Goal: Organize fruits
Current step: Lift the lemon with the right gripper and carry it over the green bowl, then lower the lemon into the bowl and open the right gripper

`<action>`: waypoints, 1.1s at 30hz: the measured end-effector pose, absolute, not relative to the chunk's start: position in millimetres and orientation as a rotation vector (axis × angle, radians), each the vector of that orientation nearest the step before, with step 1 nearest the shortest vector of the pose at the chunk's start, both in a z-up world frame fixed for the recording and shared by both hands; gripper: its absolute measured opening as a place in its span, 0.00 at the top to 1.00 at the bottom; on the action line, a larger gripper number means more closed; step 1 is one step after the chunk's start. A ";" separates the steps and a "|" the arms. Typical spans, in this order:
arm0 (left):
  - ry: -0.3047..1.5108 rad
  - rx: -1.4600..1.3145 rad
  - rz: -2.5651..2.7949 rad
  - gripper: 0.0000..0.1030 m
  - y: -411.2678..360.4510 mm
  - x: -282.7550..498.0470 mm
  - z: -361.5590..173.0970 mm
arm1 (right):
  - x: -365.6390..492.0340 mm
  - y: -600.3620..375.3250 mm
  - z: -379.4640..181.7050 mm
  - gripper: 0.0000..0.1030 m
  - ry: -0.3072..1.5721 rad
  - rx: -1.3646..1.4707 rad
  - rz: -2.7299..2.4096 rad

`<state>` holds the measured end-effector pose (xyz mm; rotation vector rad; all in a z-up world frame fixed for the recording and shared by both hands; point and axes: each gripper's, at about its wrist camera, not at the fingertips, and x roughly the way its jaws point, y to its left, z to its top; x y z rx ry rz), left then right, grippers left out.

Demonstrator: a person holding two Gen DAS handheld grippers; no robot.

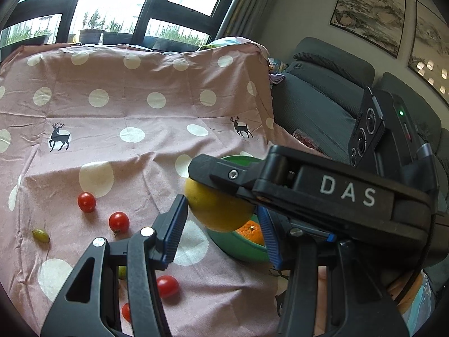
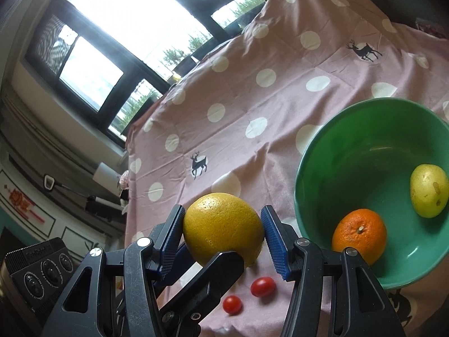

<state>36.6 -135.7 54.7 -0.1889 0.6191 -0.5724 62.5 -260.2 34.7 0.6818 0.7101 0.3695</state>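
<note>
A large yellow grapefruit (image 2: 221, 224) hangs above the pink spotted cloth, just left of a green bowl (image 2: 308, 151). My right gripper (image 2: 223, 213) is shut on its sides. My left gripper (image 1: 221, 207) is shut on the same grapefruit (image 1: 216, 210) crosswise, and one of its fingers (image 2: 221, 266) shows under the fruit. The right gripper's upper finger (image 1: 221, 175) lies over the top. An orange (image 2: 359, 236) and a yellow-green pear (image 2: 428, 191) lie in the bowl. Several cherry tomatoes (image 1: 87, 202) and a small green fruit (image 1: 41, 236) lie on the cloth.
The cloth (image 1: 126, 112) drapes up over a raised back below a window (image 1: 112, 0). A grey sofa (image 1: 322, 106) stands to the right of the table. Two more tomatoes (image 2: 263, 286) lie under the held fruit, near the bowl's wall (image 1: 238, 250).
</note>
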 end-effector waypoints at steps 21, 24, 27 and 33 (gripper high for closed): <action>0.700 -0.109 -0.768 0.51 -199.8 62.0 40.8 | 54.5 -326.6 14.7 0.44 0.692 0.799 0.181; 0.707 -0.115 -0.782 0.51 -205.9 63.2 38.5 | 52.8 -332.9 11.7 0.44 0.697 0.808 0.161; 0.712 -0.119 -0.796 0.51 -210.0 64.1 36.4 | 51.3 -337.7 9.0 0.44 0.701 0.814 0.145; 0.726 -0.135 -0.815 0.51 -215.2 65.9 30.1 | 50.9 -343.9 5.8 0.44 0.712 0.814 0.115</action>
